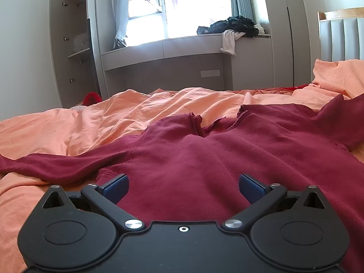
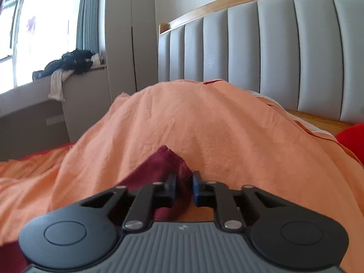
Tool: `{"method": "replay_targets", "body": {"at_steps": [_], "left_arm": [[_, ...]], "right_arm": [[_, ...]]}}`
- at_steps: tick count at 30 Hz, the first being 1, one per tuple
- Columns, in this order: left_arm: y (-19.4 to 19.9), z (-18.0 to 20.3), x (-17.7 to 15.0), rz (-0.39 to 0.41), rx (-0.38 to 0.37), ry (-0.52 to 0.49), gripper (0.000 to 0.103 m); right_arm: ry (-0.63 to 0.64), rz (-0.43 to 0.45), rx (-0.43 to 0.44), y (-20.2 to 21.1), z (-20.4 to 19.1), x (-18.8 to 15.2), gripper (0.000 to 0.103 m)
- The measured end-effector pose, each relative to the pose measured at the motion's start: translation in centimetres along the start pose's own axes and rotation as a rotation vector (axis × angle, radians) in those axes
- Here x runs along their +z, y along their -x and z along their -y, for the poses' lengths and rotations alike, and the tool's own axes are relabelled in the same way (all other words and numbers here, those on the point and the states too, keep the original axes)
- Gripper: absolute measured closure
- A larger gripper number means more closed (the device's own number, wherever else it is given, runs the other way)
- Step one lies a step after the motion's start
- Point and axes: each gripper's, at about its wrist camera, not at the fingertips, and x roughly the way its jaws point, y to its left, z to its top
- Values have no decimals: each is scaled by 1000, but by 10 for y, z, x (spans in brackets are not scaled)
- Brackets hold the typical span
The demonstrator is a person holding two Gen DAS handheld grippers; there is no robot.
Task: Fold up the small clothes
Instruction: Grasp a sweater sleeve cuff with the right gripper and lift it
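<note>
The maroon long-sleeved top (image 1: 204,159) lies spread on the orange bedsheet (image 1: 113,118), neckline at the far side, 1 sleeve trailing off to the left and the other running up to the far right. I read it as unfolded: the body is flat and open, both sleeves are out, and no crease or fold line shows anywhere. So nearly everything is left, sleeves in first and then the body over.

My left gripper (image 1: 183,185) hangs low over the near part of the top's body with its blue pads (image 1: 117,187) spread wide and nothing between them. My right gripper (image 2: 184,187) has its jaws drawn narrow around a bunched bit of maroon hem or cuff (image 2: 169,159), and I judge it is pinching that cloth, though the frame is blurred there. Beyond it the sheet humps up in front of the padded grey headboard (image 2: 273,50).

As for things that hold things: the window ledge (image 1: 182,43) at the far side carries a heap of dark clothes (image 1: 234,26) with a white garment (image 1: 228,41) hanging over its edge. The open cupboard (image 1: 72,45) at far left has something pale on 1 shelf, too dim to name.
</note>
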Motion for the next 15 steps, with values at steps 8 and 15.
{"method": "replay_targets", "body": {"at_steps": [8, 15], "left_arm": [[11, -18, 18, 52, 63, 11, 0], [24, -58, 33, 83, 100, 116, 0]], "right_arm": [[82, 141, 167, 86, -41, 25, 93], [223, 256, 462, 204, -121, 38, 93]]}}
